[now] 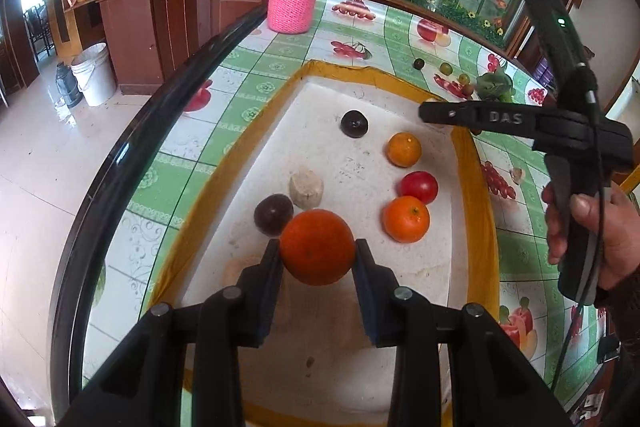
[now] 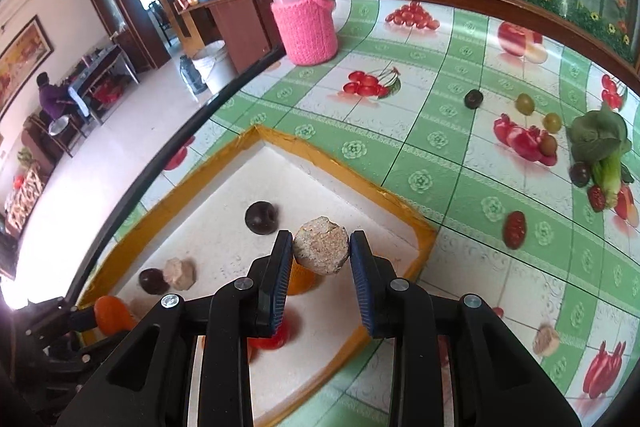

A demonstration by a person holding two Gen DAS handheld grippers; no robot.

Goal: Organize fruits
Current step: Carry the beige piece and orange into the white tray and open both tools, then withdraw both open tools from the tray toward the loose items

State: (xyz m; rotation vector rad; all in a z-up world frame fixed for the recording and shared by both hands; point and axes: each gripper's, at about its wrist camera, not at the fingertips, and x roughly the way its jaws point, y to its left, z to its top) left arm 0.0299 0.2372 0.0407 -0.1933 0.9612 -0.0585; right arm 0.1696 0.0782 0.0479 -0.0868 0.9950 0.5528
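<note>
The left gripper (image 1: 316, 259) has its fingers (image 1: 270, 267) clamped on a large orange (image 1: 317, 247), the pads pressing on either flank of it, above the white floor of the yellow-rimmed tray (image 1: 478, 187). The right gripper (image 2: 322, 251) has its fingers (image 2: 280, 259) closed on a pale, rough, beige lump (image 2: 320, 247), perhaps a peeled fruit or root; what it is cannot be told. That lump hangs over the tray's far right corner.

Judging from this, both hands are bringing fruit into the tray and the step is to set each piece down. To do it well, lower the orange until it rests on the tray floor before letting the fingers part; released from a height, a round fruit would likely roll. There is bare floor on the near side of the tray, in front of the dark plum-like fruit (image 1: 273, 214) and the second beige lump (image 1: 306, 189) that sit just beyond the orange, so put it down short of them rather than nudging them.

On the right side of the tray lie a tangerine (image 1: 406, 219), a tomato (image 1: 419, 187) and another tangerine (image 1: 404, 149), with a dark fruit (image 1: 354, 123) further back. The right hand's lump might best go near its twin, grouping like with like.

Beyond the tray, small fruits (image 2: 525, 103) wait on the table (image 2: 440, 163), near a pink knitted-sleeve jar (image 2: 306, 23).
</note>
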